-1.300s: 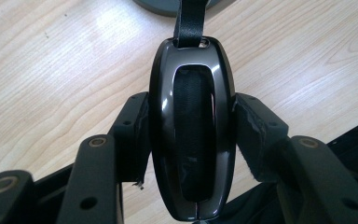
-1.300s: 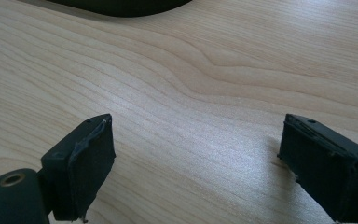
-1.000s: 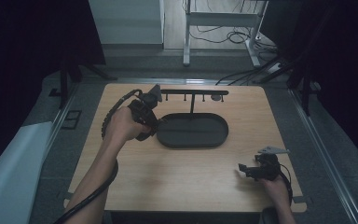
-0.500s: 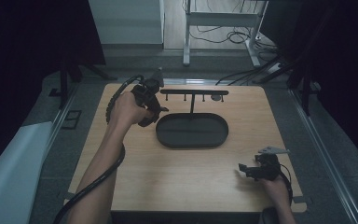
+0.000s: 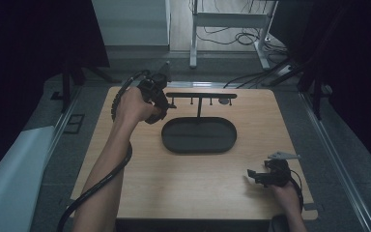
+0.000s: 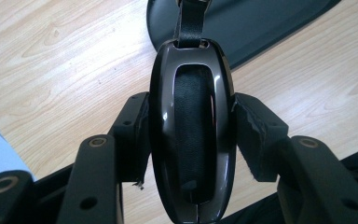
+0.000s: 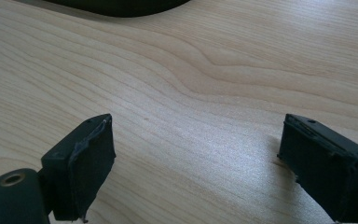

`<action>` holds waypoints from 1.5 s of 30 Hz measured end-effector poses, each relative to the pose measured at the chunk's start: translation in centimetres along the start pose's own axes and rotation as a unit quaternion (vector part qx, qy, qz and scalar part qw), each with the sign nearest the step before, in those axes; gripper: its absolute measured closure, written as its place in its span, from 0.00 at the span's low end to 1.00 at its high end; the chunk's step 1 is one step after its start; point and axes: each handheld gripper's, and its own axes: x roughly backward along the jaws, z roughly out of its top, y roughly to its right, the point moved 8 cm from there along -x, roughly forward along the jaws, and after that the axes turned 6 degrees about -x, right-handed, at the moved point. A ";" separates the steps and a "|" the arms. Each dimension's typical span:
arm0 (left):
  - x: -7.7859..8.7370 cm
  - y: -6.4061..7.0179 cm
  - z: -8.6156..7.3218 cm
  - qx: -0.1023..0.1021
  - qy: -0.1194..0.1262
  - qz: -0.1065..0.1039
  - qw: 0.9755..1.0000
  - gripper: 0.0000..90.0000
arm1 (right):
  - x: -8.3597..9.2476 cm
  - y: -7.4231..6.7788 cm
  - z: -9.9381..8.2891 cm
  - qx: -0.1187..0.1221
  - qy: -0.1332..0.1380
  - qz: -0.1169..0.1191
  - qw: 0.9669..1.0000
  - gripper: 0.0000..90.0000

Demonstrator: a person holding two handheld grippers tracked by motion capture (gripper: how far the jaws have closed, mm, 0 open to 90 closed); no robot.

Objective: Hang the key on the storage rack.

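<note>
My left gripper (image 5: 158, 96) was clamped on a glossy black key fob (image 6: 192, 126) with a leather strap, held above the tabletop (image 5: 183, 183) near its far left corner, just beside the black oval tray (image 5: 199, 136) and its hook rack (image 5: 200, 95). My right gripper (image 5: 257, 176) rested near the near right corner, jaws spread wide around nothing.

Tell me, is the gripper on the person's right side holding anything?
No. In the right gripper view, the right gripper has its jaws spread wide apart with just bare wooden table between them.
</note>
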 end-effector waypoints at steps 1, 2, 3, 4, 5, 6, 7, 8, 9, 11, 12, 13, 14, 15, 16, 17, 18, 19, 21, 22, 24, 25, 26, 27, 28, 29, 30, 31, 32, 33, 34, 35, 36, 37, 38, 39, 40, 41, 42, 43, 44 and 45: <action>0.2 0.1 0.0 -0.003 0.000 0.001 1.000 0.55 | 0.0 0.0 0.0 0.000 -0.001 0.000 1.000 0.11; 0.3 0.2 0.0 -0.004 0.002 0.001 1.000 0.55 | 0.0 0.0 0.0 0.000 -0.001 0.000 1.000 0.11; 0.5 0.3 0.1 -0.005 0.003 0.000 1.000 0.55 | 0.0 0.0 0.0 0.000 -0.001 0.000 1.000 0.11; 0.7 0.4 0.1 -0.007 0.004 -0.001 1.000 0.55 | 0.0 0.0 0.0 0.000 -0.001 0.000 1.000 0.11; 0.8 0.5 0.2 -0.008 0.006 -0.001 1.000 0.55 | 0.0 0.0 0.0 0.001 -0.002 0.000 1.000 0.11; 0.9 0.6 0.3 -0.009 0.008 -0.002 1.000 0.55 | 0.0 0.0 0.0 0.000 -0.002 0.000 1.000 0.11; 1.0 0.7 0.4 -0.009 0.009 -0.002 1.000 0.55 | 0.0 0.0 -0.1 0.002 -0.002 0.001 1.000 0.11; 1.1 0.7 0.4 -0.009 0.009 -0.002 1.000 0.55 | -0.1 0.0 -0.1 0.001 -0.003 0.001 1.000 0.11; 1.2 0.6 0.6 -0.008 0.012 0.003 1.000 0.55 | -0.1 0.0 -0.1 0.001 -0.004 0.001 1.000 0.11; 1.3 0.5 0.7 -0.006 0.013 0.006 1.000 0.55 | -0.1 0.0 -0.1 0.001 -0.004 0.001 1.000 0.11; 1.3 0.5 0.8 -0.005 0.015 0.010 1.000 0.55 | -0.1 0.0 -0.1 0.001 -0.004 0.001 1.000 0.11; 1.2 0.4 0.9 -0.004 0.015 0.009 1.000 0.55 | -0.1 0.0 -0.1 0.001 -0.004 0.001 1.000 0.11; 1.1 0.4 0.9 -0.004 0.014 0.009 1.000 0.55 | -0.1 0.0 -0.1 0.000 -0.004 0.002 1.000 0.11; 1.1 0.3 0.9 -0.003 0.015 0.010 1.000 0.55 | -0.1 0.0 -0.1 0.002 -0.003 0.001 1.000 0.11; 1.1 0.2 0.9 -0.001 0.014 0.010 1.000 0.55 | -0.1 0.0 -0.1 0.001 -0.003 0.002 1.000 0.11; 0.9 0.1 1.0 0.002 0.013 0.012 1.000 0.55 | -0.1 0.0 -0.1 -0.001 -0.005 0.002 1.000 0.11; 0.8 0.0 0.9 0.003 0.011 0.014 1.000 0.55 | -0.1 0.0 -0.1 0.000 -0.005 0.002 1.000 0.11; 0.7 -0.1 0.9 0.004 0.010 0.015 1.000 0.55 | -0.1 0.0 -0.1 0.000 -0.005 0.002 1.000 0.11; 0.3 -0.3 0.8 0.006 0.009 0.015 1.000 0.55 | -0.1 0.0 -0.1 0.000 -0.004 0.002 1.000 0.12; 0.2 -0.3 0.8 0.007 0.008 0.015 1.000 0.55 | -0.1 0.0 -0.1 0.000 -0.004 0.002 1.000 0.12; -0.3 -0.4 0.8 0.009 0.007 0.014 1.000 0.55 | -0.1 0.0 -0.1 0.000 -0.005 0.002 1.000 0.12; -0.6 -0.5 0.7 0.009 0.004 0.014 1.000 0.55 | -0.1 0.0 -0.1 0.001 -0.004 0.002 1.000 0.12; -0.8 -0.5 0.7 0.009 0.002 0.016 1.000 0.55 | -0.1 0.0 -0.1 0.001 -0.004 0.002 1.000 0.12; -1.0 -0.7 0.6 0.012 0.001 0.020 1.000 0.55 | -0.1 0.0 -0.1 0.001 -0.004 0.002 1.000 0.12; -1.2 -0.9 0.6 0.015 0.000 0.023 1.000 0.55 | -0.1 0.0 -0.1 0.001 -0.004 0.002 1.000 0.12; -1.3 -1.0 0.6 0.015 -0.001 0.026 1.000 0.55 | -0.1 0.0 -0.1 0.001 -0.004 0.002 1.000 0.12; -1.4 -1.2 0.5 0.019 -0.002 0.026 0.999 0.55 | -0.1 0.0 -0.1 0.001 -0.004 0.002 1.000 0.12; -1.5 -1.3 0.4 0.020 -0.003 0.026 0.999 0.55 | -0.1 0.0 -0.1 0.001 -0.004 0.003 1.000 0.12; -1.6 -1.3 0.4 0.021 -0.003 0.026 0.999 0.55 | -0.1 0.0 -0.1 0.001 -0.004 0.003 1.000 0.12; -1.7 -1.4 0.3 0.022 -0.004 0.026 0.999 0.55 | -0.1 0.0 -0.1 0.001 -0.004 0.003 1.000 0.12; -1.8 -1.4 0.3 0.022 -0.006 0.026 0.999 0.55 | -0.1 0.0 -0.1 0.001 -0.004 0.003 1.000 0.12; -1.9 -1.5 0.2 0.022 -0.007 0.028 0.999 0.55 | -0.1 0.0 -0.1 0.001 -0.004 0.003 1.000 0.12; -2.0 -1.5 0.2 0.023 -0.008 0.029 0.999 0.55 | -0.1 0.0 -0.1 0.001 -0.004 0.003 1.000 0.12; -2.1 -1.6 0.1 0.024 -0.010 0.031 0.999 0.55 | -0.1 0.0 -0.1 0.001 -0.004 0.003 1.000 0.12; -2.3 -1.7 0.1 0.023 -0.011 0.033 0.999 0.55 | -0.1 0.0 -0.1 0.002 -0.004 0.003 1.000 0.12; -2.4 -1.7 0.1 0.023 -0.012 0.033 0.999 0.55 | -0.1 -0.1 -0.1 0.002 -0.004 0.003 1.000 0.12; -2.6 -1.7 0.1 0.023 -0.013 0.033 0.999 0.55 | -0.1 -0.1 -0.1 0.002 -0.004 0.003 1.000 0.12; -2.8 -1.6 0.1 0.022 -0.015 0.031 0.999 0.55 | -0.1 0.0 -0.1 0.002 -0.004 0.003 1.000 0.12; -2.9 -1.6 0.1 0.021 -0.016 0.030 0.999 0.55 | -0.1 0.0 -0.1 0.002 -0.004 0.003 1.000 0.12; -3.1 -1.6 0.1 0.021 -0.017 0.030 0.999 0.55 | -0.1 0.0 -0.1 0.002 -0.004 0.003 1.000 0.12; -3.3 -1.6 0.2 0.020 -0.017 0.028 0.999 0.55 | -0.1 0.0 -0.1 0.002 -0.004 0.003 1.000 0.12; -3.4 -1.5 0.2 0.022 -0.018 0.028 0.999 0.55 | -0.1 0.0 -0.1 0.002 -0.004 0.003 1.000 0.12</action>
